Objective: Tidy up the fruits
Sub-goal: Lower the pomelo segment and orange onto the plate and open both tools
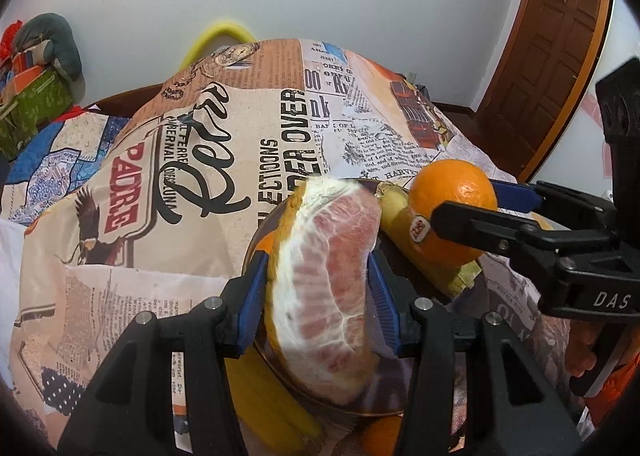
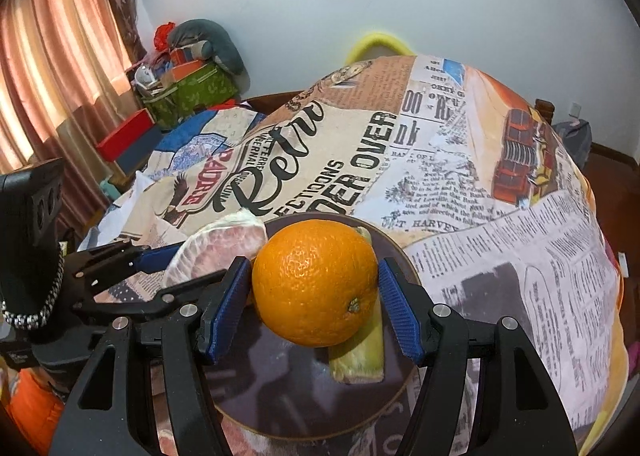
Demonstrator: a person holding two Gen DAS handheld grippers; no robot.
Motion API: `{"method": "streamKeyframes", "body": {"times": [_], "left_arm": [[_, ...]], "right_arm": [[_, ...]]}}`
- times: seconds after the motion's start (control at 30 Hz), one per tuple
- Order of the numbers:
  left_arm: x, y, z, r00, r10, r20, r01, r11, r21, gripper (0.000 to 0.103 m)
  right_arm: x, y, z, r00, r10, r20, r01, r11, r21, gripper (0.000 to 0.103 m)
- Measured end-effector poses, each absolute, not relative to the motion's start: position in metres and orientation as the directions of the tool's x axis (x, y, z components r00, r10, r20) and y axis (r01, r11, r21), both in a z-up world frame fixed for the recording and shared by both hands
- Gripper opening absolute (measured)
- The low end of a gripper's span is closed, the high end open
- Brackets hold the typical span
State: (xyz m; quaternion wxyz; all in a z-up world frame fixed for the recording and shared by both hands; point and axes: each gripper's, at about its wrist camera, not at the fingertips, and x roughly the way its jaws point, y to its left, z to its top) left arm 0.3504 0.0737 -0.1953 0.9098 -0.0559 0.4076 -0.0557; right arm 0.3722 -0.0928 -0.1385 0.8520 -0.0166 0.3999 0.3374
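Observation:
My left gripper (image 1: 316, 256) is shut on a peeled pomelo wedge (image 1: 328, 276), pink flesh with white pith, held over the left side of a dark round plate (image 1: 404, 256). To its right, my right gripper (image 1: 480, 200) is shut on an orange (image 1: 456, 196) above a banana (image 1: 400, 216) that lies on the plate. In the right wrist view the orange (image 2: 316, 284) sits between the blue pads of the right gripper (image 2: 312, 268), over the banana (image 2: 360, 352) and the plate (image 2: 280, 396). The wedge (image 2: 224, 244) and left gripper (image 2: 180, 268) show at the left.
A newspaper-print tablecloth (image 1: 200, 176) covers the table. More yellow bananas (image 1: 272, 408) and another orange (image 1: 380, 436) lie by the plate's near edge. A yellow chair back (image 2: 376, 42) stands behind the table, boxes (image 2: 188, 92) at the far left, a wooden door (image 1: 552, 56) at the right.

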Motion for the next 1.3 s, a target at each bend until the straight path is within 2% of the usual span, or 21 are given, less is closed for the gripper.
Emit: {"method": "streamKeyframes", "body": {"times": [0.57, 0.73, 1.07, 1.3], "left_arm": [[0.328, 0.099, -0.173, 0.712, -0.122, -0.692, 0.019, 0.988, -0.154, 0.049], [0.326, 0.105, -0.175, 0.709, -0.101, -0.698, -0.003, 0.989, -0.146, 0.049], [0.316, 0.104, -0.174, 0.701, -0.073, -0.710, -0.020, 0.992, -0.122, 0.049], [0.298, 0.102, -0.179, 0.673, -0.060, -0.737, -0.034, 0.993, -0.112, 0.054]], "right_arm": [[0.382, -0.068, -0.146, 0.408, 0.558, -0.723, -0.623, 0.749, 0.226, 0.063], [0.383, -0.073, -0.138, 0.414, 0.584, -0.698, -0.625, 0.740, 0.248, 0.063], [0.370, -0.088, -0.128, 0.468, 0.556, -0.687, -0.612, 0.765, 0.203, 0.063], [0.352, -0.107, -0.127, 0.498, 0.527, -0.689, -0.585, 0.790, 0.181, 0.063]]}}
